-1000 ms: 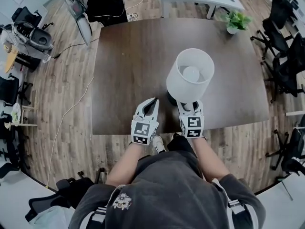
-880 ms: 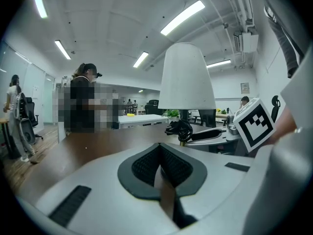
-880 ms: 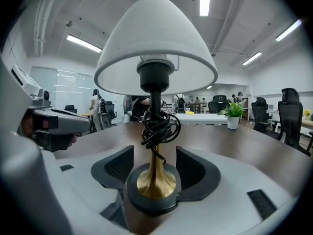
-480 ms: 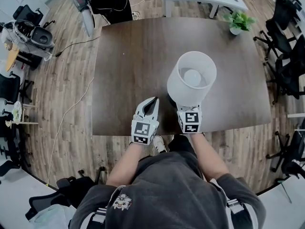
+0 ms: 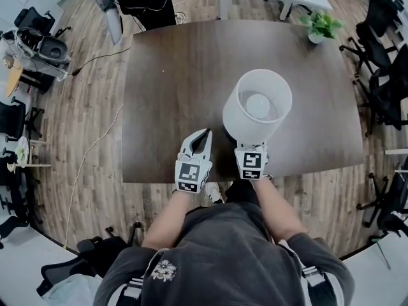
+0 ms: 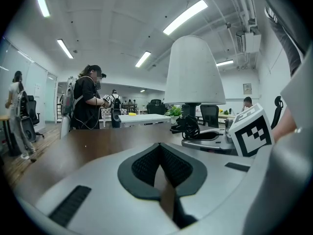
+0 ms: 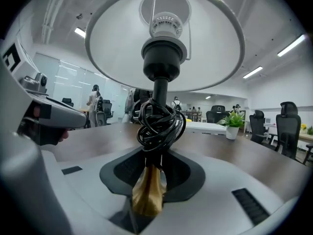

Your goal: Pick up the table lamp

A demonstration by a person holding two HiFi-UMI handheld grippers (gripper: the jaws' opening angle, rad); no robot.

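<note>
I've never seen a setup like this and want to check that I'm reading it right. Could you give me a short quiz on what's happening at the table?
1. Which hand's gripper has the stem of the lamp between its jaws? A) the left B) the right C) neither
2. True or false: the lamp's cord lies stretched out flat.
3. What does the left gripper hold?

Key:
1. B. The right gripper is closing its jaws on the stem, which stands between them.
2. False. The cord is bundled round the stem.
3. Nothing. Its jaws are together.
</note>
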